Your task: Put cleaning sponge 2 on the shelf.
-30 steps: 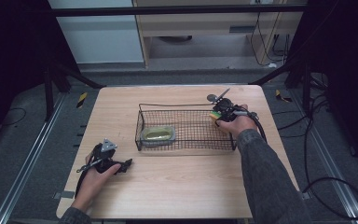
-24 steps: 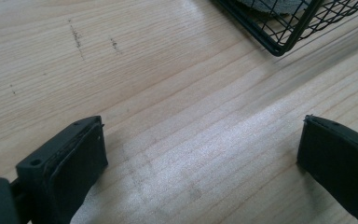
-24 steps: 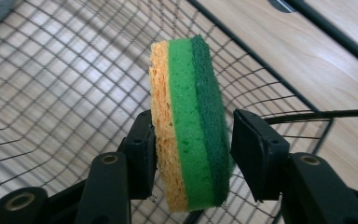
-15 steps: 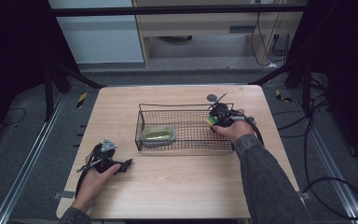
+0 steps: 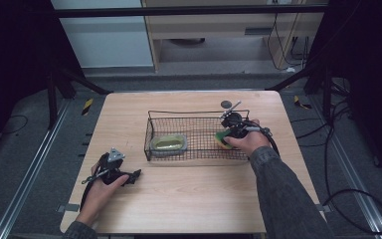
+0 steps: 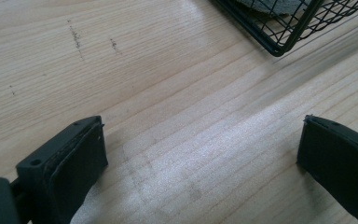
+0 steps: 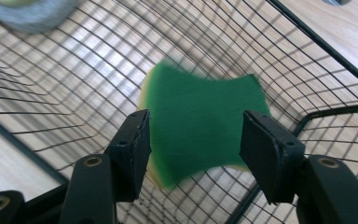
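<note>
A black wire basket (image 5: pixel 149 134) stands mid-table. My right gripper (image 5: pixel 230 132) reaches into its right end, where a green and yellow sponge (image 5: pixel 222 139) lies. In the right gripper view my right gripper (image 7: pixel 193 126) has just been opening its jaws. The green sponge (image 7: pixel 205 126) sits blurred between and just beyond them over the basket mesh (image 7: pixel 74 84), and the pads do not press on it. My left gripper (image 5: pixel 132 175) rests on the table (image 5: pixel 204 199) at the front left. It (image 6: pixel 203 130) stands wide open over bare wood.
A grey and yellow sponge (image 5: pixel 168 144) lies in the basket's left end, its grey edge (image 7: pixel 32 14) at the top left of the right gripper view. The basket's corner (image 6: pixel 279 32) is ahead of my left gripper. A small dark disc (image 5: pixel 226 104) lies behind the basket.
My right hand has carried the green sponge leftward over the basket's right rim and down inside. Its jaws now stand wider. The left hand has stayed still.
</note>
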Demonstrator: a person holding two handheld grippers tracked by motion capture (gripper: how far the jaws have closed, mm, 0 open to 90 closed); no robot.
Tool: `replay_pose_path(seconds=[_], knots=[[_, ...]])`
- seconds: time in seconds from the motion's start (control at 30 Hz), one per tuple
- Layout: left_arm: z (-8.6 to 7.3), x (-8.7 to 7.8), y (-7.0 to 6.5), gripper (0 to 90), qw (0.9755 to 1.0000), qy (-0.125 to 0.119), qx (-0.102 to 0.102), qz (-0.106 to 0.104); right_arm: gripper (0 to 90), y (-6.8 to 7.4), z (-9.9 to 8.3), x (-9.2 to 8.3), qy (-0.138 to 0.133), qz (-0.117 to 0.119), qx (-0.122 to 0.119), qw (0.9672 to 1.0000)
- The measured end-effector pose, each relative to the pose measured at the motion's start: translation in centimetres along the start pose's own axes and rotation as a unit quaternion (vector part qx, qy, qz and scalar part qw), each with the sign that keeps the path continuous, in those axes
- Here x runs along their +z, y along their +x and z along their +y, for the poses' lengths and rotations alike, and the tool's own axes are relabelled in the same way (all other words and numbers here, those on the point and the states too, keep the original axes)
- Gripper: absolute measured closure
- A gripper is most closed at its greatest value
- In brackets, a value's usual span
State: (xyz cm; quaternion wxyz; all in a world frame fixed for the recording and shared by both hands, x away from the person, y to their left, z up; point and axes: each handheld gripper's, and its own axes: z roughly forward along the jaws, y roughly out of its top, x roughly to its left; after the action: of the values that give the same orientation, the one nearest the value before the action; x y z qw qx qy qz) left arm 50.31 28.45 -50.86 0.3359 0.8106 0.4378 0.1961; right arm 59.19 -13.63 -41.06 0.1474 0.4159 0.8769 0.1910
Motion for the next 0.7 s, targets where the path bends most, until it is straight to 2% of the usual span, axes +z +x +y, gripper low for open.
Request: replay_pose_path(seconds=[0.23, 0.43, 0.57, 0.7], knots=[[0.0, 0.0, 0.0, 0.1, 1.0000, 0.000, 0.000, 0.000, 36.5, 0.3, 0.1, -1.1, -0.023, -0.003, 0.007, 0.9997], [0.0, 0.0, 0.0, 0.1, 1.0000, 0.000, 0.000, -0.001, 21.3, -0.2, -0.3, -2.5, -0.053, -0.015, 0.024, 0.9982], [0.0, 0.0, 0.0, 0.1, 1.0000, 0.000, 0.000, -0.001, 11.0, -0.7, -0.9, -3.3, -0.074, -0.018, 0.043, 0.9962], [0.0, 0.0, 0.0, 0.1, 1.0000, 0.001, 0.003, -0.001, 6.2, -1.3, -1.7, -4.2, -0.093, -0.029, 0.053, 0.9938]])
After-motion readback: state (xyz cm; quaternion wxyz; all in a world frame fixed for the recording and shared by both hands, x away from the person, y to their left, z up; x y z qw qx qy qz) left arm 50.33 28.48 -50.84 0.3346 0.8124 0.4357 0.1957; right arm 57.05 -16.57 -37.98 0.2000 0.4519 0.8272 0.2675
